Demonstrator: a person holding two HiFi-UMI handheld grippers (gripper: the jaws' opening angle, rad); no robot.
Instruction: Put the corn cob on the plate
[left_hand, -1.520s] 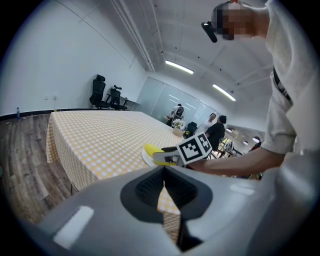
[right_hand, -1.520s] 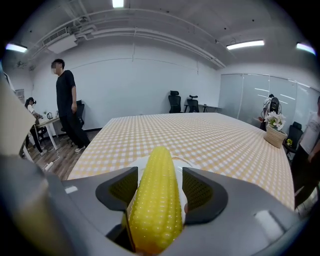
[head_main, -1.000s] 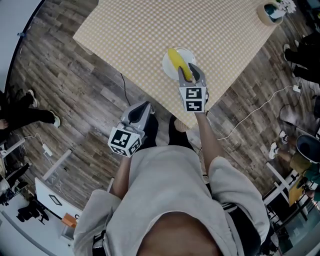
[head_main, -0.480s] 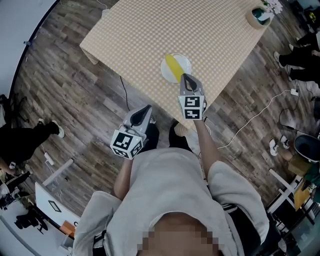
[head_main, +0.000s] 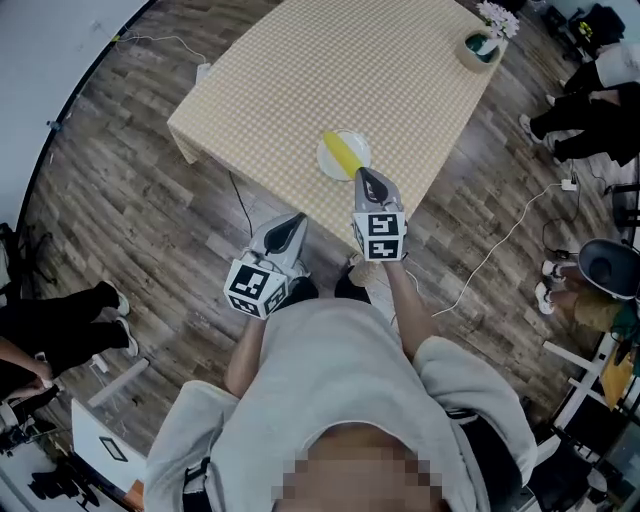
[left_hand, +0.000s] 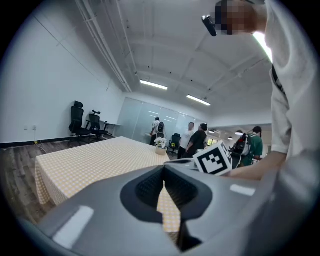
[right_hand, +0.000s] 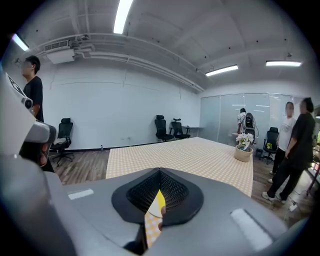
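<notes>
- The right gripper (head_main: 363, 176) is clenched and empty, held above the near edge of the surface (head_main: 330, 70), probably because its job is done.
- Just beyond its tips, the corn (head_main: 343, 152) lies across the white plate (head_main: 327, 163), so the task looks complete.
- The left gripper (head_main: 296, 218), also clenched on nothing, hangs to its left, off the surface and over the floor.
- In the right gripper view, only a yellow sliver of corn shows through the slit between the jaws, and the plate is mostly hidden.
</notes>
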